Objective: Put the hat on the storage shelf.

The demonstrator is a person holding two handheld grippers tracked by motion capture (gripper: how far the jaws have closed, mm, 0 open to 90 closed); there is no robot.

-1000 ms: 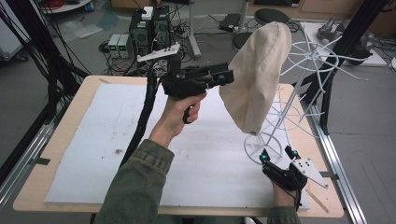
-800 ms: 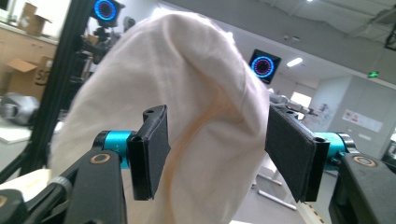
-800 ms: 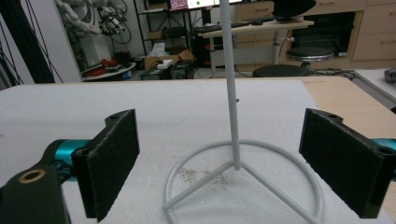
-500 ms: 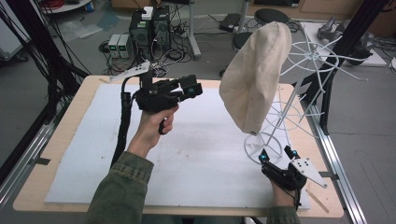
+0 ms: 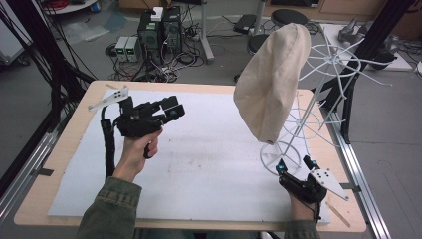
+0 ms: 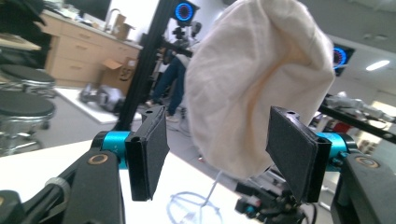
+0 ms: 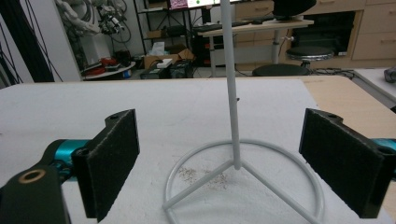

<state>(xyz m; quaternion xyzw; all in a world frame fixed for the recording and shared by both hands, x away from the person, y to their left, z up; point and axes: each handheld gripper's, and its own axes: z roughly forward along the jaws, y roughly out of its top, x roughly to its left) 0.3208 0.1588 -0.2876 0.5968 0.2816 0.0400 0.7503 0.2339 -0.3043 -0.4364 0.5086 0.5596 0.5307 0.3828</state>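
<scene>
Leftward and lower is where the left gripper (image 5: 171,108) now sits compared with a second ago: it was close beside the cloth (image 5: 271,82), and it has drawn back to the table's left half, well apart from it. Its jaws stand apart with nothing between them; seen along its own jaws, the cloth (image 6: 254,84) fills the gap far off, with the right gripper (image 6: 261,205) low beyond. The right gripper (image 5: 290,164) has kept its place at the near right edge of the table (image 5: 64,149), jaws wide apart and holding nothing, just short of the stand's ring base (image 5: 278,154). In the right gripper view the ring base (image 7: 243,179) lies on the white mat (image 7: 140,107) between the pads, with the white pole (image 7: 229,84) rising from its centre (neither pad touches the wire). The cloth hangs draped over the upper part of the white wire stand (image 5: 338,62), its lower end just above the ring base, over the right part of the white mat (image 5: 209,164). Between the left gripper and the cloth lies open mat. Behind the table, on the floor, sit computer boxes (image 5: 159,30) with cables and round stools (image 5: 288,16); a black frame post (image 5: 348,99) stands just right of the stand.
</scene>
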